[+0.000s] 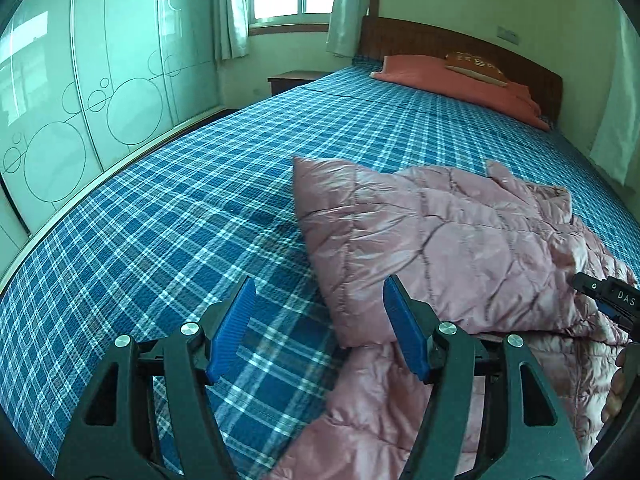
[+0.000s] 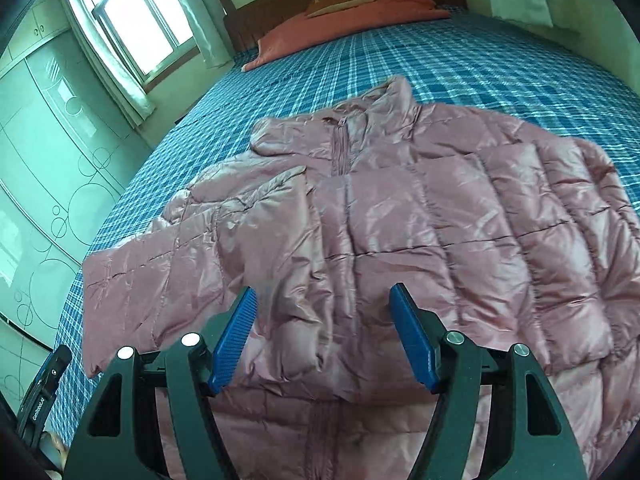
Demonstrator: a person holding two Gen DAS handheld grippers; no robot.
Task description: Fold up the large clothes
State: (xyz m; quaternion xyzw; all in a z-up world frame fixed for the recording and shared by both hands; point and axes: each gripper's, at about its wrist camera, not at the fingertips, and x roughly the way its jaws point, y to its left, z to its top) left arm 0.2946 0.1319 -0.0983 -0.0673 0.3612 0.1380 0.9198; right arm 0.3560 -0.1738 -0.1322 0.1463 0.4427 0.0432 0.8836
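A pink quilted puffer jacket point(image 2: 400, 216) lies front up on the blue plaid bed, collar toward the headboard, zipper closed. Its left sleeve point(image 1: 400, 240) is folded across the body. My left gripper point(image 1: 319, 300) is open and empty, above the bed at the sleeve's cuff end. My right gripper point(image 2: 323, 308) is open and empty, above the jacket's lower front. The right gripper also shows at the right edge of the left wrist view point(image 1: 608, 300), and the left one at the bottom left of the right wrist view point(image 2: 44, 392).
The blue plaid bed point(image 1: 180, 200) has a red pillow point(image 1: 460, 84) and a small brown cushion point(image 1: 476, 66) by the wooden headboard. A sliding wardrobe point(image 1: 80, 100) runs along the left. A nightstand point(image 1: 292, 80) stands under the window.
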